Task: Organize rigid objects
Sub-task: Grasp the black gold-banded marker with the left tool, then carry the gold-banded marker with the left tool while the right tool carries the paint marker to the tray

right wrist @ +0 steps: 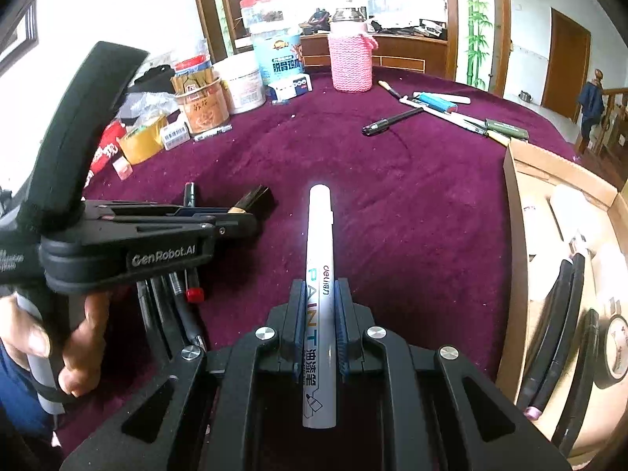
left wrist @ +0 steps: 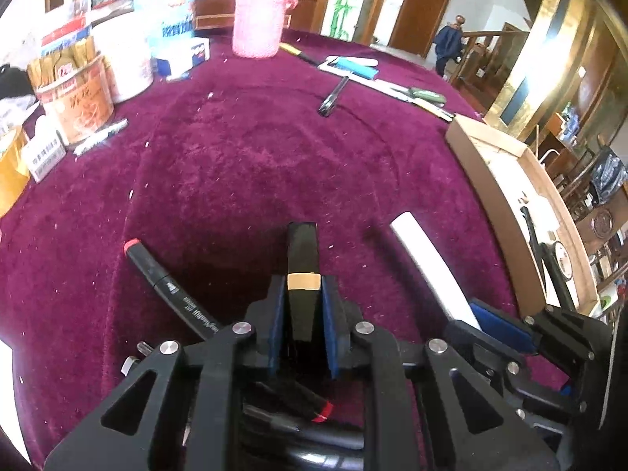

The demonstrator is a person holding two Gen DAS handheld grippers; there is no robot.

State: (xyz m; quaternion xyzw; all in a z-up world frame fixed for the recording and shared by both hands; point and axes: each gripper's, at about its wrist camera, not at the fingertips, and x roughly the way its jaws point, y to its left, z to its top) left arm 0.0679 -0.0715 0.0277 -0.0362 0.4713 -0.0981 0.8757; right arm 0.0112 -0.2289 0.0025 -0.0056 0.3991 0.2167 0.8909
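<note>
Surface: a table under a maroon velvet cloth [left wrist: 243, 165], flecked with pale lint.
Room: wooden door [right wrist: 569, 66], bamboo wall strip [right wrist: 475, 19], wood cabinet behind the table, bright windows.
Left gripper [left wrist: 302, 306]: jaws closed narrow on a black case [left wrist: 301, 259] with a gold band, held above the cloth near the front edge.
Right gripper [right wrist: 321, 314]: jaws closed narrow on a white paint pen [right wrist: 320, 259], pointing forward above the cloth.
Box [right wrist: 522, 274]: one cardboard box at the right edge of the table; inside are black pens and a tape roll, count unclear.
Markers: one black marker with a red cap [left wrist: 157, 271] lies on the cloth left of the left gripper; several more pens lie beneath it, number unclear.
Far pens: one black pen [right wrist: 388, 121] alone; a loose cluster beyond it, near the box's far end.
Pink knit holder [right wrist: 350, 62]: one, upright at the back.
Tubs: about four containers at the back left, among small boxes and packets.
</note>
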